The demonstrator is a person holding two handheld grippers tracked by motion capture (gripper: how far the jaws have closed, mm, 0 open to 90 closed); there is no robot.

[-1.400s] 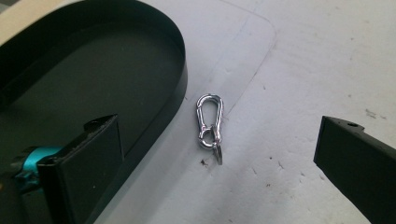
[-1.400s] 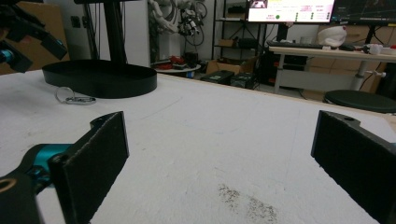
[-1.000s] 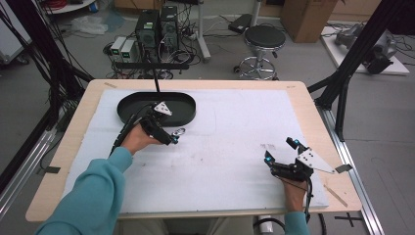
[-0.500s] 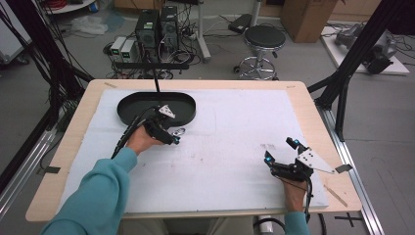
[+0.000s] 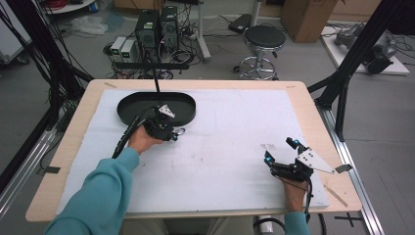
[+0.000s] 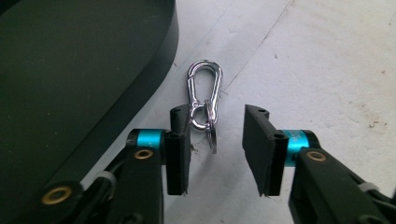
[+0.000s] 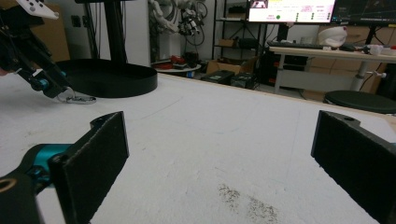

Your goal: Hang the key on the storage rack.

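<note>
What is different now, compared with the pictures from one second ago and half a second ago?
The left gripper has just been closing its jaws around the carabiner on the white mat; one pad touches its ring end, the other still stands apart, so it is not gripped yet. Both hands stayed in place. The right gripper remains open, and the black tray has not moved.
</note>
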